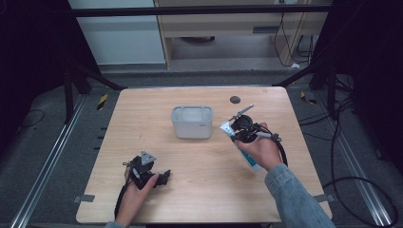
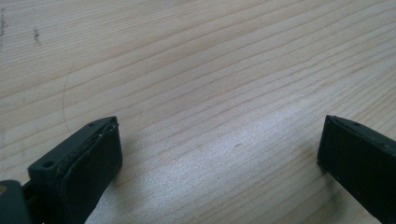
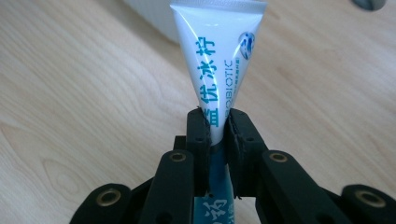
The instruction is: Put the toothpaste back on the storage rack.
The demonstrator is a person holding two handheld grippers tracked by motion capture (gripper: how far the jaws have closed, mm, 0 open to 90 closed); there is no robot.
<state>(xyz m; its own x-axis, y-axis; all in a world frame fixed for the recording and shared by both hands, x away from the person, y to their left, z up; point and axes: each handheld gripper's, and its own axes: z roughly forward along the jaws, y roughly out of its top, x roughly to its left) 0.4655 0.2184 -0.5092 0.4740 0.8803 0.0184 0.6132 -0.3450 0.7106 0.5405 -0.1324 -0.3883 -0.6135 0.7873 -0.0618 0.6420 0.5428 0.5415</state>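
A white and blue toothpaste tube [image 3: 219, 56] with teal print is clamped between the jaws of my right gripper [image 3: 217, 122], its flat crimped end pointing away from me. From above, the right gripper [image 1: 240, 133] holds the tube [image 1: 250, 160] over the table, just right of a grey bin [image 1: 192, 122]. The tube's blue end juts out under the hand. My left gripper [image 1: 164, 176] rests low at the table's front left. In its own view the left gripper [image 2: 219, 140] stands open, with only bare wood between its pads [image 2: 93, 158].
The wooden table [image 1: 199, 190] has a dark round grommet [image 1: 235, 99] near its far edge. The grey bin's pale wall [image 3: 149, 14] lies just beyond the tube. Black frame bars and cables surround the table on the floor.
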